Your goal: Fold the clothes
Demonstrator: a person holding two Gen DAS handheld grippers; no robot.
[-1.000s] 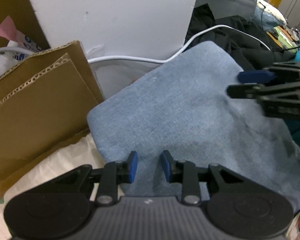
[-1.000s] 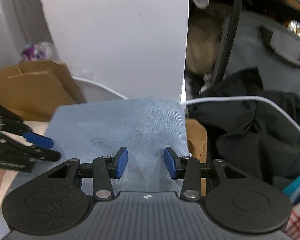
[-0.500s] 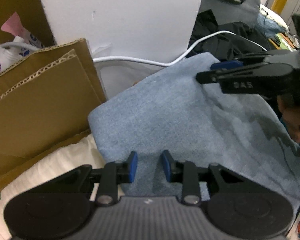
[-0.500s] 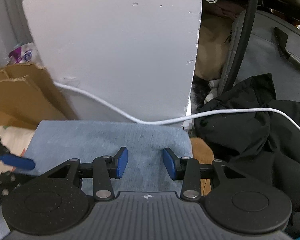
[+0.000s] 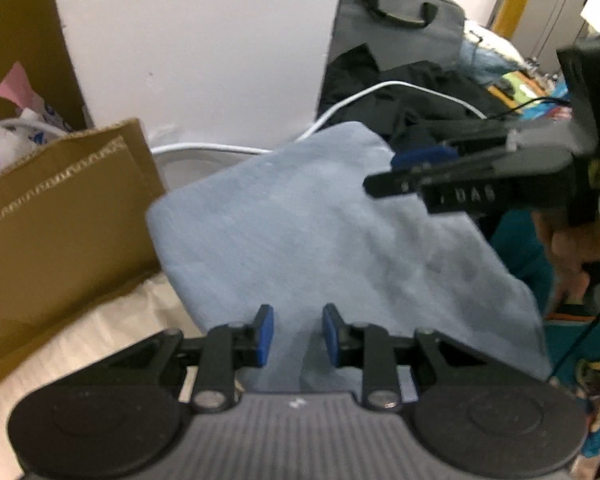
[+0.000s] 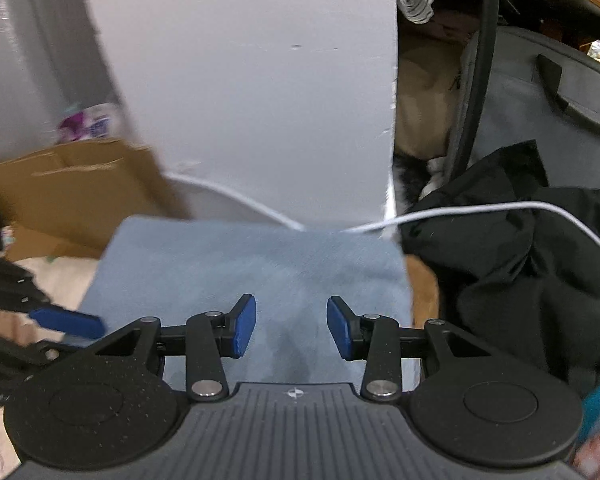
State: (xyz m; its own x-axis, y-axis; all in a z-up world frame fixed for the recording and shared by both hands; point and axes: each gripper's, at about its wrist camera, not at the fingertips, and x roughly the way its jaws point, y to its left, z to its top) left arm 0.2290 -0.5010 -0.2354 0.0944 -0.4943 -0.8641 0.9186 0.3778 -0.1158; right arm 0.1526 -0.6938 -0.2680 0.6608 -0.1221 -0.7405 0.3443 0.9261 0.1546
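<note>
**A:** Where do the two grippers stand?

**B:** The left gripper (image 5: 294, 334) points steeply down over the near edge of a folded light-blue garment (image 5: 320, 232). Its blue pads sit a narrow gap apart and are closing; only the flat top of the cloth shows through the gap, and nothing is pinched. The right gripper (image 6: 291, 328) has its pads wider apart, also empty, poised above the same garment. From the left camera it reaches in from the right, over the garment's far right corner, with a hand (image 5: 576, 240) visible on its handle.

**A:** And the garment itself?

**B:** It lies as a neat, thick rectangle with rounded folded edges, on a pale cream surface (image 5: 80, 344) that I cannot identify. A brown cardboard box (image 5: 60, 208) stands just to its left, a white panel (image 5: 204, 52) rises behind it, a white cable (image 5: 220, 147) runs along its far edge, and a heap of black clothing (image 6: 520, 280) lies to its right.

**A:** Which step is this?

**B:** I judge the folding of this piece is nearly or fully finished; both grippers hover clear of it.

**A:** What does the next move call for?

**B:** Probably either one more fold, needing both grippers to pinch an edge together, or lifting the stack aside without letting its layers slip open.
</note>
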